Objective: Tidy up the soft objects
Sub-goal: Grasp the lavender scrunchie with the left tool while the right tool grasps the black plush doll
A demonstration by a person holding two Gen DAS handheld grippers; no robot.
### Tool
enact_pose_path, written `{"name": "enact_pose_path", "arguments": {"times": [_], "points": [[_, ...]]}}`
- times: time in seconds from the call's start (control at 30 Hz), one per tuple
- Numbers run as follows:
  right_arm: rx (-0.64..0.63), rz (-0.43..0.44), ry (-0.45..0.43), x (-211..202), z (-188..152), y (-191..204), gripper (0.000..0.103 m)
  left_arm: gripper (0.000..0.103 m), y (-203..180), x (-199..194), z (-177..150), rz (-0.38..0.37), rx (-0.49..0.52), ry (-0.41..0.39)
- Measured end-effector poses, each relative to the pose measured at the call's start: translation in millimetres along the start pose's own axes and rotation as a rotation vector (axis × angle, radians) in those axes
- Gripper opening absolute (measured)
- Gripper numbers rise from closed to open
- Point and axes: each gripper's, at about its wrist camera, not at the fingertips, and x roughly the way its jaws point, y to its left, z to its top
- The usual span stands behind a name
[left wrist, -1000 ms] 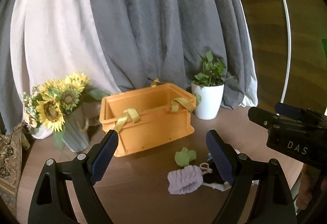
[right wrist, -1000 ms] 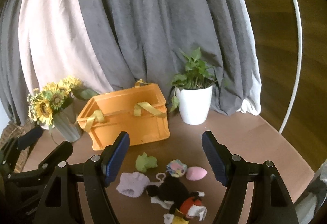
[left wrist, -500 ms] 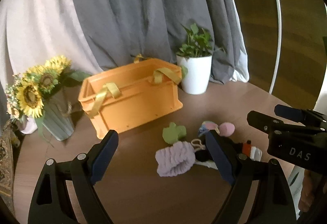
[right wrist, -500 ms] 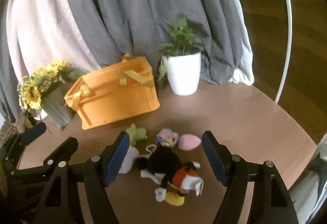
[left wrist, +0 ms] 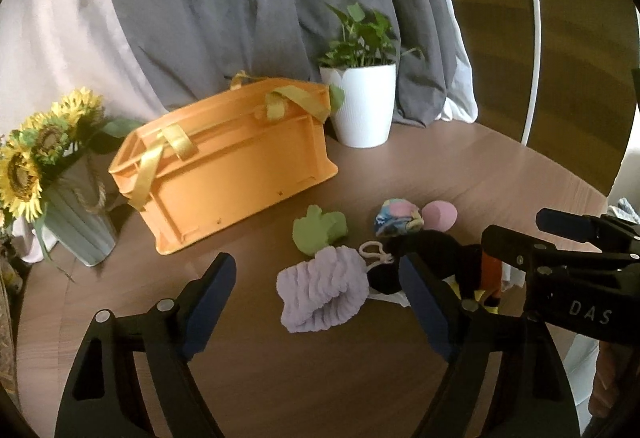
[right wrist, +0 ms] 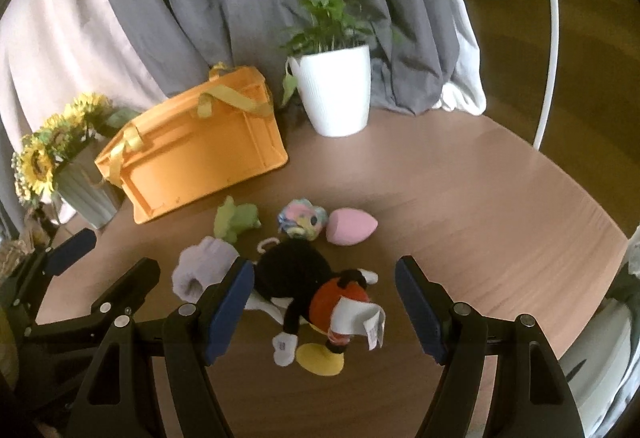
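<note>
Soft toys lie in a cluster on the round wooden table (right wrist: 480, 206): a lilac knitted piece (left wrist: 320, 288) (right wrist: 202, 270), a green plush (left wrist: 318, 228) (right wrist: 236, 220), a pastel ball (left wrist: 396, 216) (right wrist: 300, 218), a pink egg shape (left wrist: 440, 214) (right wrist: 350, 226) and a black mouse doll (right wrist: 308, 286) (left wrist: 440, 246). An orange crate (left wrist: 232, 166) (right wrist: 200, 158) with yellow straps stands behind them. My left gripper (left wrist: 320, 310) is open over the lilac piece. My right gripper (right wrist: 324, 308) is open over the mouse doll and also shows in the left wrist view (left wrist: 560, 254).
A white pot with a green plant (left wrist: 362, 106) (right wrist: 336, 94) stands right of the crate. A vase of sunflowers (left wrist: 52, 174) (right wrist: 60, 170) stands left of it. Grey and white curtains hang behind. The table's edge curves along the right.
Both grippers have moved forward and tipped down toward the toys, which now sit lower and larger between the fingers. Both stay open.
</note>
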Motion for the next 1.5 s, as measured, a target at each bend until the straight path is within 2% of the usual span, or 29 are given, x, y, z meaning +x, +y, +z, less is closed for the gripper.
{"name": "enact_pose_path", "arguments": {"times": [0.37,0.77,0.87,1.1,1.5], "points": [[0.033,0.022,0.053,28.0,-9.2,-6.4,0.074,0.069,-1.3,37.7,-11.7,-0.057,-0.015,0.071],[0.044,0.032,0.103,46.5,-18.9,-10.7,0.073,0.052,-8.9,63.0,-20.5,-0.078,0.000,0.125],[0.046,0.037,0.112,49.6,-19.1,-11.9,0.065,0.046,-9.7,66.3,-22.5,-0.069,-0.005,0.133],[0.024,0.048,0.119,53.1,-19.4,-9.1,0.058,0.027,-8.8,67.3,-24.4,-0.065,-0.023,0.150],[0.001,0.053,0.099,41.9,-14.4,-7.3,0.050,0.022,-2.8,47.9,-17.5,-0.051,-0.076,0.133]]}}
